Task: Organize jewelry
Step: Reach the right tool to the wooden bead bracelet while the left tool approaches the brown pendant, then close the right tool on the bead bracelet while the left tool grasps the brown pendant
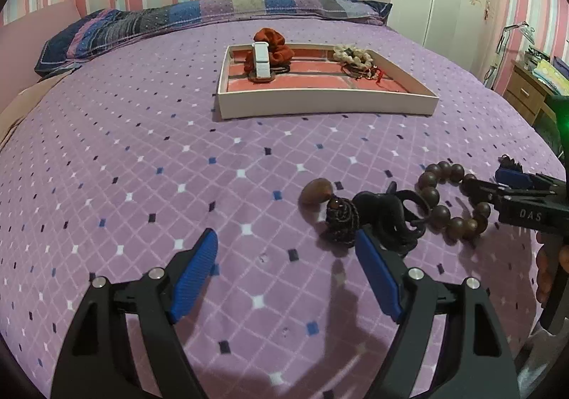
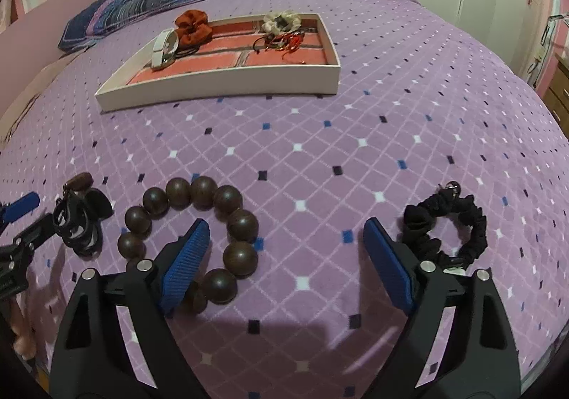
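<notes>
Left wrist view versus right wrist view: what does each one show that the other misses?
Only the left wrist view shows the wooden drawer unit at the far right. Only the right wrist view shows the whole black scrunchie. Both share the tray with the red scrunchie, the wooden bead bracelet, the black hair claw and the purple bedspread.

Both fisheye views are evenly lit by soft indoor light, moderately bright with a pink-purple cast. The bedspread (image 1: 177,150) bulges like a dome, and straight lines curve toward the edges, where dark rounded corners close in. Broad soft shadows fall on the bedspread just ahead of the left tool (image 1: 286,274) and right tool (image 2: 284,256). A green glow flares at the right edge of the left view. Detail is sharp in the centre and softens outward.
</notes>
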